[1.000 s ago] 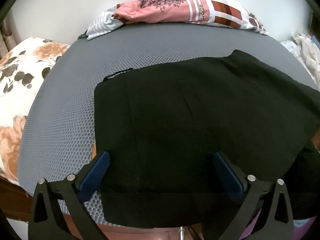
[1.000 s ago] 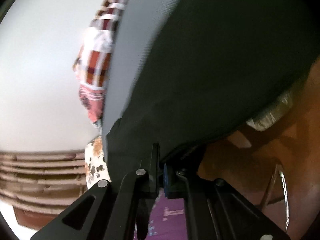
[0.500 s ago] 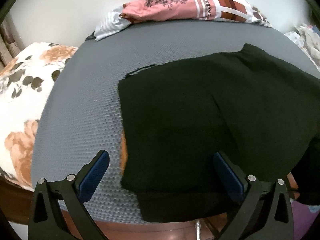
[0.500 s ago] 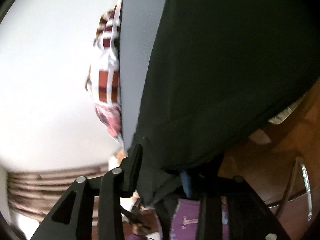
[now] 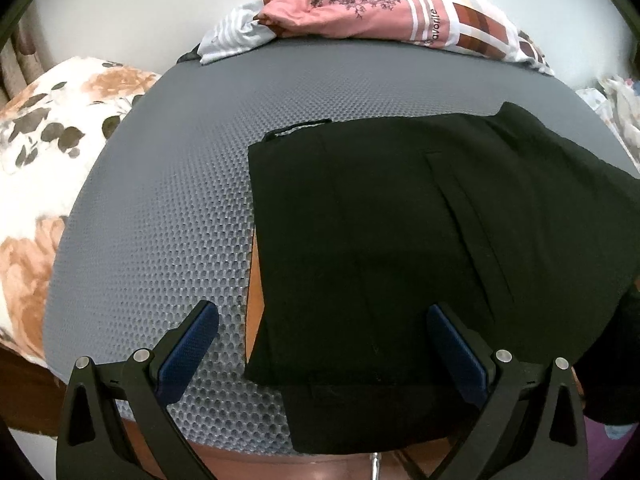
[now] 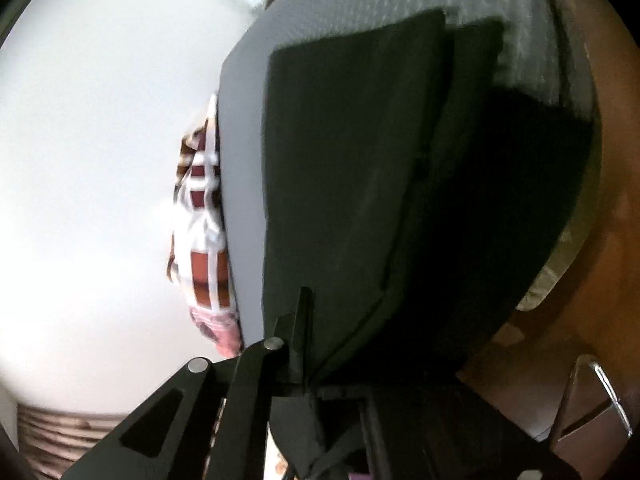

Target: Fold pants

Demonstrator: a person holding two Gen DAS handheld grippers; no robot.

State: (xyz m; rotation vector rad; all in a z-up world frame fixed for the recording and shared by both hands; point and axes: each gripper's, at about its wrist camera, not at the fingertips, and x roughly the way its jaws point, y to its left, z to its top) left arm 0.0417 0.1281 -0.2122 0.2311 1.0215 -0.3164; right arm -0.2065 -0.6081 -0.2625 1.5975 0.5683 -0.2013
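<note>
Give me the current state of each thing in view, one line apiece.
Black pants: partly folded, flat on the mat, near edge overhanging.
Left gripper: jaws open, empty, above the pants.
Right gripper: jaws shut on the pants' edge.
Grey textured mat: flat, under the pants.
Pink patterned garment pile: crumpled at the mat's far edge.

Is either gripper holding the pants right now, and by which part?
The right gripper is shut on the black pants, pinching a bunch of fabric at their near edge; which part cannot be told. The left gripper is open, holding nothing.
</note>
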